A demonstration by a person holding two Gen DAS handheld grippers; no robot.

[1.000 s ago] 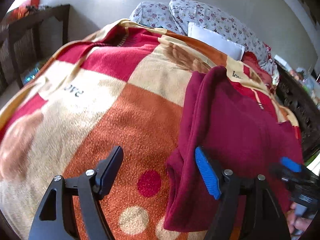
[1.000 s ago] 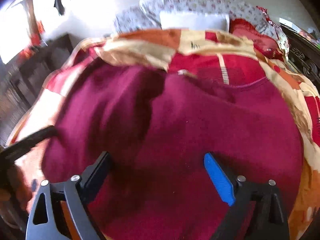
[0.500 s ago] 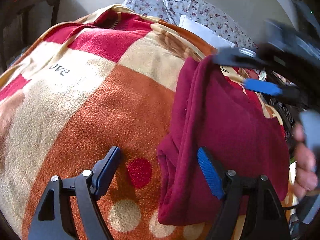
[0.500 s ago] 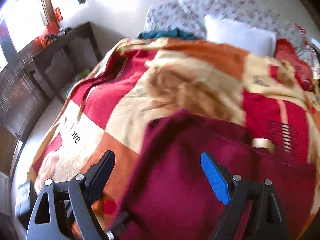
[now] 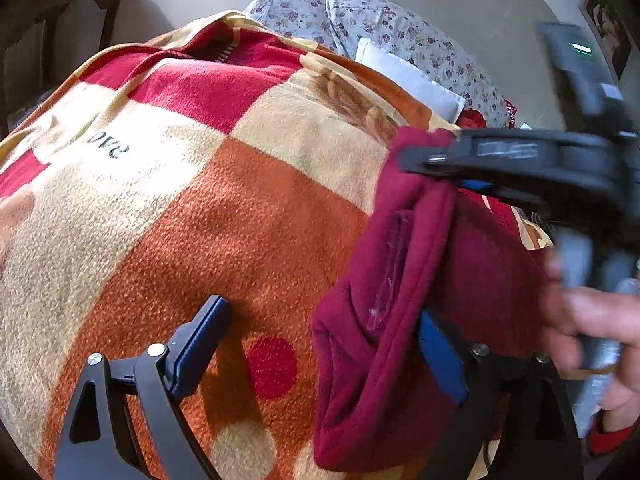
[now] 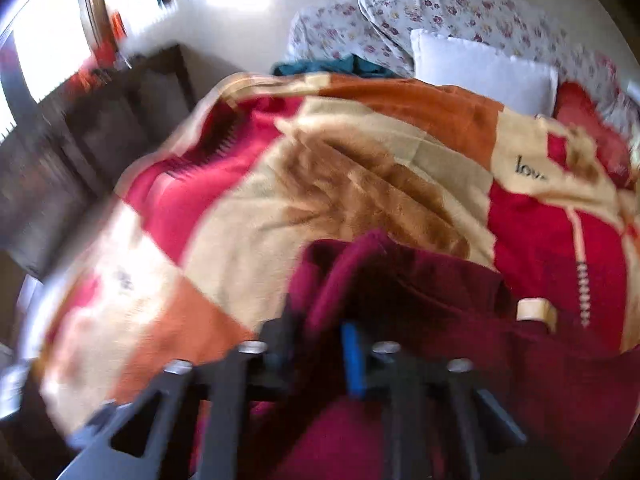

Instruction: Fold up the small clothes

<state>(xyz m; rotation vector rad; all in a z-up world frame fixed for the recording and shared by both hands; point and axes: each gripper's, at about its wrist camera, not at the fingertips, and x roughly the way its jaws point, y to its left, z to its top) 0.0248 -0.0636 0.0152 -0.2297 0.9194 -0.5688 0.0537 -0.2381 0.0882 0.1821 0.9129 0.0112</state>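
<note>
Across the bed spreads a thick fleece blanket (image 5: 224,216) in blocks of orange, cream and red, printed with small black lettering and round spots, and it fills most of both views; floral pillows (image 5: 404,32) and a white cushion (image 6: 484,70) sit at its far end against a pale wall, with a dark wooden cabinet (image 6: 104,128) off to the left side. On the blanket's right part lies the maroon garment (image 5: 384,320), a soft, slightly fuzzy knit folded over on itself so that a rounded doubled edge runs along its left side, with a seam line showing on the upper layer. Its far corner is lifted off the blanket. The right gripper (image 6: 320,340) has its jaws closing on that raised fold, the cloth bunched between the black finger and the blue pad; the left wrist view shows the same gripper reaching in from the right, blurred, with a person's hand (image 5: 592,328) behind it. The left gripper (image 5: 324,340) stands with its jaws opening wide, its left finger (image 5: 200,336) over bare orange blanket and its blue-padded right finger (image 5: 440,360) partly behind the garment's near edge, so the folded edge sits between the fingers, though whether the right pad touches the cloth cannot be told.
</note>
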